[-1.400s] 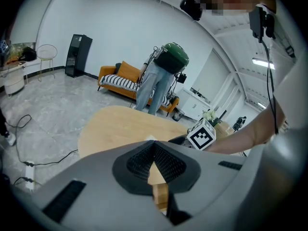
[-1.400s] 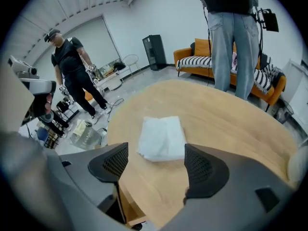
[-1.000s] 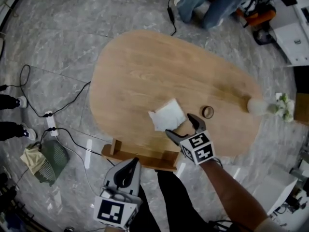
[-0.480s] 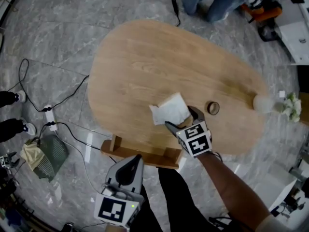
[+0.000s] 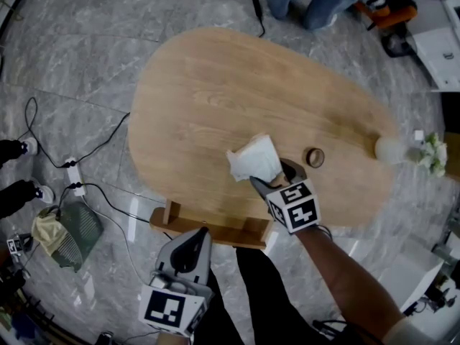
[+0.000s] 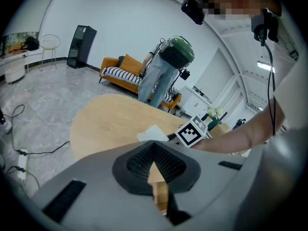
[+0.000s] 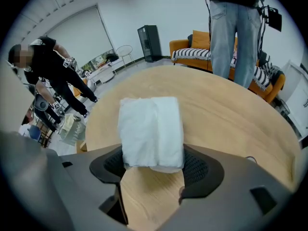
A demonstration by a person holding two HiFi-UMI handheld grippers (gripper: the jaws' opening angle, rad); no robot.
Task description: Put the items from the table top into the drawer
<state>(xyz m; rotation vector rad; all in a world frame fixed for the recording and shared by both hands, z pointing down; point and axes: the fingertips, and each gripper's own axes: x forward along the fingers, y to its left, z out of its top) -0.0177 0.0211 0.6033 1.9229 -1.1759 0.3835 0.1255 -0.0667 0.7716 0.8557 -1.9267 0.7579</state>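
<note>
Right tongs have just been closing and pinch the white cloth on both sides, I think to lift it off the table. Left tongs are shut on nothing, near the open drawer. A small ring lies near the cloth. Nothing blocks the way to the drawer.

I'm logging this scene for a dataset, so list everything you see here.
Table: one, light wood, centre.
Folded cloth: one, white, table's near side, gripped.
Ring: one, brown, on table right of cloth.
Vase of flowers: one, white, table's right end.
Drawer: one, wood, open under table's near edge.
Power strip: one, white, floor at left.
Bag: one, green, floor at left.
Right gripper: one, grey, jaws just closing, now gripping the cloth.
Left gripper: one, grey, shut, empty, near the drawer.
</note>
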